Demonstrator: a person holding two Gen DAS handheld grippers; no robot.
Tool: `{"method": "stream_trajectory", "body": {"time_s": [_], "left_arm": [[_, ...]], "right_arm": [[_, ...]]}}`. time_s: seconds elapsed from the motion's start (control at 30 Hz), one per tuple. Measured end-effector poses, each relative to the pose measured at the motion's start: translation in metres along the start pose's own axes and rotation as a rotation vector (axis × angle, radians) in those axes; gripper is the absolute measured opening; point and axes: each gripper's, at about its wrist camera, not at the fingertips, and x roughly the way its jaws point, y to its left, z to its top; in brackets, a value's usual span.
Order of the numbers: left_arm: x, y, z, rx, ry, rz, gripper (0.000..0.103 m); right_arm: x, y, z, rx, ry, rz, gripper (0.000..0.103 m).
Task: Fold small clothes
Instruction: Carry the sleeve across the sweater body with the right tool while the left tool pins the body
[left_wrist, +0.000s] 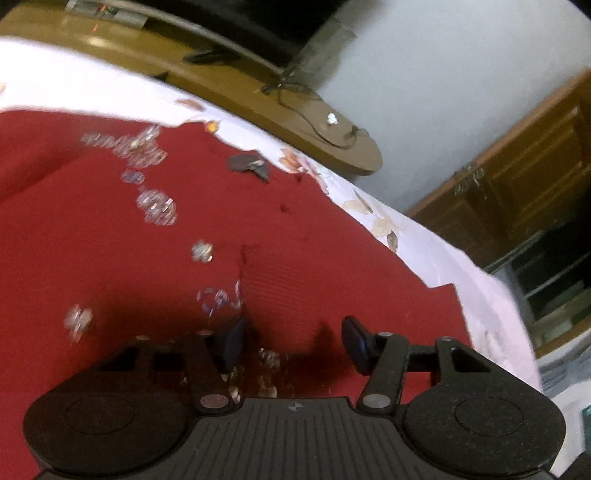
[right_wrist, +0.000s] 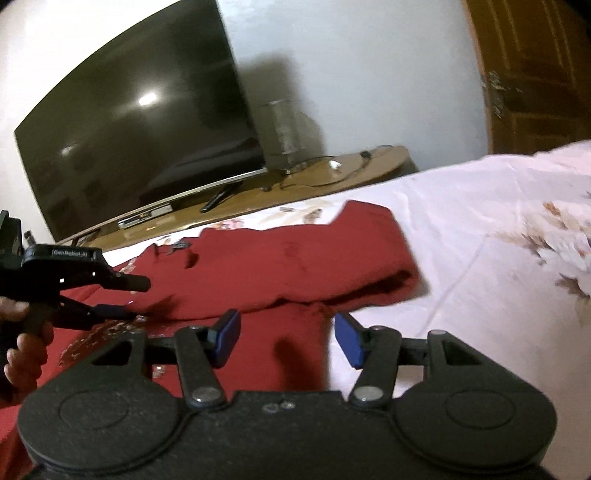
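A red knit garment (right_wrist: 280, 266) with shiny sequin patches lies spread flat under my fingers. One sleeve is folded across it, ahead of my right fingers (right_wrist: 227, 338). A ribbed panel (left_wrist: 295, 291) sits just ahead of my left fingers (left_wrist: 354, 341), between them.

Dim warm light on my two views; motion blur throughout, fisheye bending at edges, lamp glare on TV (right_wrist: 140, 147), dark shadows under my tongs.
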Motion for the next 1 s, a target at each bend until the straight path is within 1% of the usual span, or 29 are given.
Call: {"method": "stream_trajectory", "body": {"time_s": [0.03, 0.07, 0.13, 0.23, 0.3, 0.4, 0.47, 0.53, 0.6, 0.67, 0.83, 0.9, 0.93, 0.97, 1.0], "left_arm": [[0.004, 0.001, 0.002, 0.003, 0.016, 0.007, 0.011], [0.006, 0.002, 0.004, 0.008, 0.018, 0.045, 0.004], [-0.005, 0.007, 0.008, -0.005, -0.029, -0.002, 0.004], [-0.033, 0.003, 0.017, 0.051, -0.098, -0.010, 0.004], [-0.046, 0.003, 0.023, 0.073, -0.119, -0.011, 0.004], [-0.062, 0.012, 0.032, 0.076, -0.129, -0.008, 0.004], [-0.071, 0.021, 0.035, 0.071, -0.136, 0.006, 0.004], [-0.080, 0.034, 0.038, 0.054, -0.146, 0.017, 0.004], [-0.081, 0.046, 0.040, 0.040, -0.154, 0.027, 0.004], [-0.085, 0.058, 0.041, 0.033, -0.160, 0.038, 0.004], [-0.095, 0.086, 0.043, 0.012, -0.160, 0.072, 0.004], [-0.095, 0.096, 0.042, 0.005, -0.153, 0.086, 0.004], [-0.094, 0.100, 0.041, 0.005, -0.150, 0.095, 0.004], [-0.092, 0.105, 0.040, -0.001, -0.147, 0.102, 0.004], [-0.092, 0.109, 0.039, -0.009, -0.145, 0.106, 0.004]], "right_arm": [[-0.002, -0.003, 0.000, 0.009, 0.001, -0.002, 0.056], [-0.002, -0.006, 0.000, 0.018, 0.004, -0.004, 0.056], [0.000, -0.009, 0.000, 0.033, 0.010, -0.006, 0.056], [0.003, -0.014, 0.004, 0.051, 0.016, -0.006, 0.056], [0.006, -0.020, 0.004, 0.072, 0.029, -0.003, 0.056], [0.016, -0.023, 0.006, 0.115, 0.052, 0.008, 0.056], [0.028, -0.024, 0.007, 0.144, 0.071, 0.010, 0.056], [0.040, -0.025, 0.009, 0.178, 0.093, -0.008, 0.056], [0.049, -0.028, 0.011, 0.208, 0.107, -0.014, 0.056], [0.052, -0.027, 0.012, 0.210, 0.109, -0.028, 0.056], [0.057, -0.020, 0.012, 0.155, 0.118, -0.052, 0.056], [0.058, -0.017, 0.011, 0.132, 0.119, -0.061, 0.052], [0.059, -0.017, 0.012, 0.124, 0.118, -0.062, 0.040], [0.060, -0.016, 0.012, 0.116, 0.120, -0.060, 0.031], [0.061, -0.016, 0.013, 0.111, 0.122, -0.065, 0.031]]}}
